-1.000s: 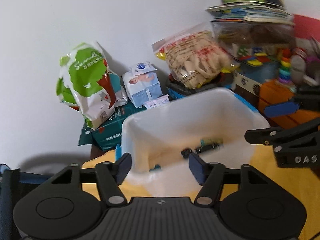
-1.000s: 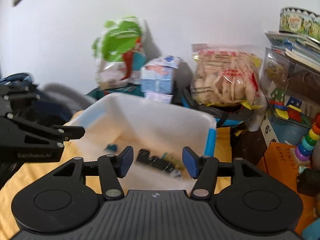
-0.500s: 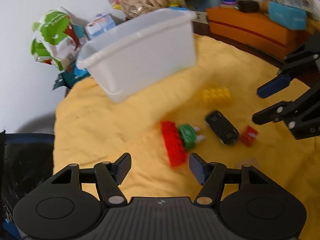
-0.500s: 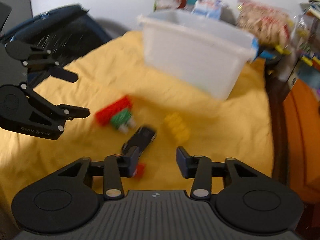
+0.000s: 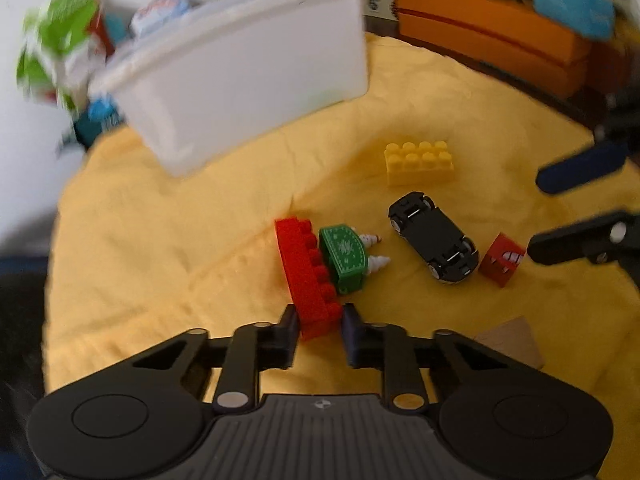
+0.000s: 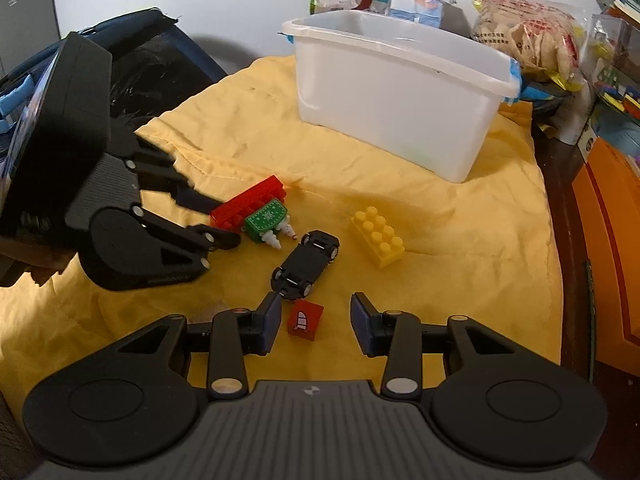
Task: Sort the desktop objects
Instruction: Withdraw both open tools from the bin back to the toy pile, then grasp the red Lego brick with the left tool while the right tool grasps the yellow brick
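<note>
On the yellow cloth lie a long red brick (image 5: pixel 308 276), a green toy with white cones (image 5: pixel 346 256), an upside-down black toy car (image 5: pixel 434 236), a yellow brick (image 5: pixel 418 160) and a small red cube (image 5: pixel 500 258). My left gripper (image 5: pixel 319 325) has its fingers against both sides of the red brick's near end; it also shows in the right wrist view (image 6: pixel 218 220). My right gripper (image 6: pixel 314 322) is open around the red cube (image 6: pixel 305 321), low over the cloth. A white bin (image 6: pixel 400 92) stands behind.
Snack bags (image 6: pixel 528 36), a tissue box (image 6: pixel 420 4) and stacked toys sit behind the bin. An orange box (image 5: pixel 492 46) lies along the right edge. A black chair (image 6: pixel 132 64) is at the left. A tan wooden piece (image 5: pixel 512 340) lies near my left gripper.
Both grippers dropped from over the bin down to the cloth. The left closed in on the red brick's end. The right came down around the red cube.
</note>
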Tool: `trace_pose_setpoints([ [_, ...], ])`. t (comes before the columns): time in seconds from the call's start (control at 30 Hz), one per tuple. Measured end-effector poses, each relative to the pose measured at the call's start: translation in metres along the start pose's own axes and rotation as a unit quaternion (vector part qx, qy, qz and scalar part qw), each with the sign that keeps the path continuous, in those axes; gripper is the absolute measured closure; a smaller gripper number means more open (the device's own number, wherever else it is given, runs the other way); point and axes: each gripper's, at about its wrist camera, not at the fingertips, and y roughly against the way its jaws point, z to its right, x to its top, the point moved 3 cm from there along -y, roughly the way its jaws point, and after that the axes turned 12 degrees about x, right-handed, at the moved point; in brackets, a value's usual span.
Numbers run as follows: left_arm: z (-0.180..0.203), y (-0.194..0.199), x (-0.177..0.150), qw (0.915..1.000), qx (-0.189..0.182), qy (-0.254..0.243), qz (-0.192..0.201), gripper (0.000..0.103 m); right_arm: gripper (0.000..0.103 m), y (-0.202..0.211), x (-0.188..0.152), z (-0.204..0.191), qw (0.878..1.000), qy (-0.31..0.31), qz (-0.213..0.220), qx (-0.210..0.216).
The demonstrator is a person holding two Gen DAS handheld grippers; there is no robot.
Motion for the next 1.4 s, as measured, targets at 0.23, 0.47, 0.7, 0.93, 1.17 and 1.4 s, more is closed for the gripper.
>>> trace_pose_setpoints([
  [0.23, -0.051, -0.004, -0.024, 0.9688, -0.111, 0.215, -0.054, 0.078, 0.06, -0.005, 0.003, 0.002, 1.0, -0.011, 0.002, 0.003],
  [0.47, -0.058, 0.005, -0.027, 0.9847, 0.024, 0.17, -0.031, 0.068, 0.06, -0.012, 0.006, -0.005, 1.0, 0.002, -0.002, 0.013],
  [0.7, -0.022, 0.026, -0.009, 0.9956, 0.067, -0.037, 0.055, 0.06, 0.06, -0.013, 0.01, 0.005, 1.0, 0.008, 0.002, -0.003],
  [0.93, -0.01, 0.011, -0.01, 0.9682, 0.069, -0.231, 0.067, 0.06, 0.061, -0.033, 0.026, 0.043, 0.999, 0.041, 0.002, -0.032],
  [1.17, -0.008, -0.008, 0.004, 0.9632, 0.012, -0.264, 0.048, 0.071, 0.062, -0.059, 0.031, 0.056, 0.997, 0.072, -0.024, -0.031],
  [1.4, -0.042, -0.006, 0.01, 0.9891, -0.135, -0.036, -0.047, 0.078, 0.063, -0.055, 0.027, 0.061, 0.997, 0.06, -0.021, -0.033],
])
